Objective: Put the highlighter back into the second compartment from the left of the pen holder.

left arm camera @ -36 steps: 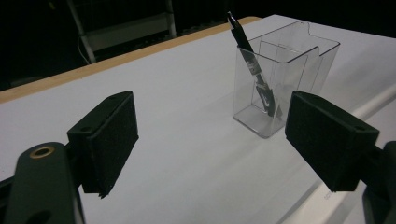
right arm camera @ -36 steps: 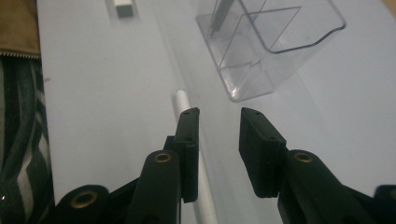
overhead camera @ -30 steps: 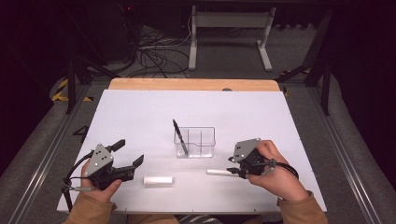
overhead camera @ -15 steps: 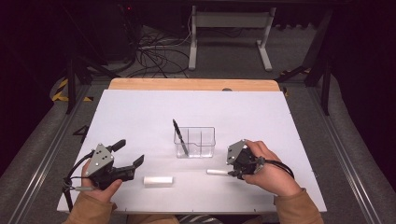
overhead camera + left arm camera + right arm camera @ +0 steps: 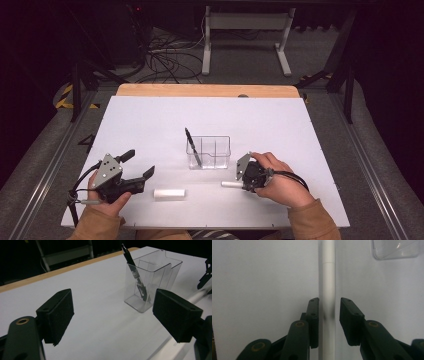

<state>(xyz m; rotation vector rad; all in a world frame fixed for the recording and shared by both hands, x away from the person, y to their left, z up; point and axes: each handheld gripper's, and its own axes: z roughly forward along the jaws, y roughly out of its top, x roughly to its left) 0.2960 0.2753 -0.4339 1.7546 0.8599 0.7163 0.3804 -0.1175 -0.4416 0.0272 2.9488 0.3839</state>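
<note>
Tools first: my right tool (image 5: 243,183) sits low on the tabletop (image 5: 150,125) with a white pen (image 5: 328,290) lying between its jaws. Those jaws have just been closing; the left pad looks to touch the pen, while a narrow gap shows at the right pad, so nothing is clamped. In the high view the pen's free end pokes out toward nine o'clock from that tool. My left tool (image 5: 131,171) rests in my left hand (image 5: 107,197) near the front edge, jaws spread wide and bare. A short white tube (image 5: 169,193) lies at three o'clock from it, apart from both tools. Farther off, at twelve o'clock from the tube, stands a clear holder (image 5: 210,152) with a black pen (image 5: 192,146) leaning in its left compartment.
</note>
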